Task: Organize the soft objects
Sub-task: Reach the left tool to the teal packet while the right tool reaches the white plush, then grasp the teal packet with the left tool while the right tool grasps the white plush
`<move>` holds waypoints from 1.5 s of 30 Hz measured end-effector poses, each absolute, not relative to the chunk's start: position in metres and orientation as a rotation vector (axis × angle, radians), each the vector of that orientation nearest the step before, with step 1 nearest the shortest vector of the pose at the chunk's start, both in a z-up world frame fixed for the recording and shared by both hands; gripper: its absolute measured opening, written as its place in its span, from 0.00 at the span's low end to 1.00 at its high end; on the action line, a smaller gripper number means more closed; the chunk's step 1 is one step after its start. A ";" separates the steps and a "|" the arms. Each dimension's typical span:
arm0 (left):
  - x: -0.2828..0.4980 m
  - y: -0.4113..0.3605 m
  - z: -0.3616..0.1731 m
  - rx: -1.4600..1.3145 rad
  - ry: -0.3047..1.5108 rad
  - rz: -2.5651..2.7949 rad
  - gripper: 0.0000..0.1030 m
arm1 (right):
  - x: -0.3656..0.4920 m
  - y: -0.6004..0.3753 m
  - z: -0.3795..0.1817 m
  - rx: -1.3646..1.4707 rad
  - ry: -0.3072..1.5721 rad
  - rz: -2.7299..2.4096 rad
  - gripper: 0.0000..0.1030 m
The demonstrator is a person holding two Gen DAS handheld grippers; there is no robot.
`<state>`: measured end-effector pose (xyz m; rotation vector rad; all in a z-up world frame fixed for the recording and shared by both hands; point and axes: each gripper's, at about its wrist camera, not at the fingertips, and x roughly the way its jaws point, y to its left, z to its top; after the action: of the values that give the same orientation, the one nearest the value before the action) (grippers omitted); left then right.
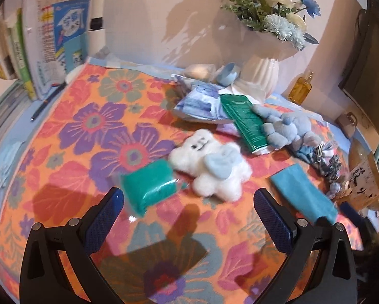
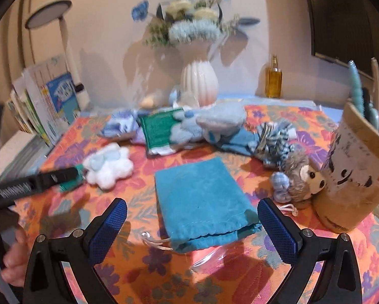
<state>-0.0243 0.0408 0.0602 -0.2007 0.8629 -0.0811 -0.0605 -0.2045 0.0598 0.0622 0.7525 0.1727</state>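
Both claws spread wide, nothing held. Right gripper (image 2: pixel 192 228) hovers low over the near edge of the floral cloth (image 2: pixel 143 271); teal drawstring pouch (image 2: pixel 202 197) lies flat directly ahead, its gathered mouth between the blue pads (image 2: pixel 108 230), long axis running away toward the vase (image 2: pixel 199 82). Right claw clearly nearer the pouch. Left gripper (image 1: pixel 189 217) faces the white cloud plush (image 1: pixel 212 164), just ahead, with the green packet (image 1: pixel 148 185) touching its left pad tip. Blue plush (image 1: pixel 285 129) sits farther back, partly under a green carton (image 1: pixel 242 121). Pouch contents hidden; a clear film beneath its mouth, hard to make out. Frames motion-blurred.
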 end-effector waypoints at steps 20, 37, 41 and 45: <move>-0.009 0.076 0.047 -0.037 0.854 -0.206 0.98 | -0.058 -0.209 0.069 0.187 0.812 0.328 1.00; -0.004 0.069 0.022 0.062 0.922 -0.266 0.77 | 0.043 -0.086 0.052 0.107 1.040 0.510 0.91; -0.006 0.061 0.021 0.112 0.917 -0.258 0.74 | 0.050 -0.077 0.034 0.116 1.068 0.507 0.81; -0.005 0.058 0.023 0.123 0.915 -0.267 0.65 | 0.050 -0.078 0.037 0.105 1.030 0.477 0.65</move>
<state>-0.0052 0.0575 0.0226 0.1234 0.9152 -0.2667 0.0500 -0.0779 0.0367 0.1047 1.0303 0.4771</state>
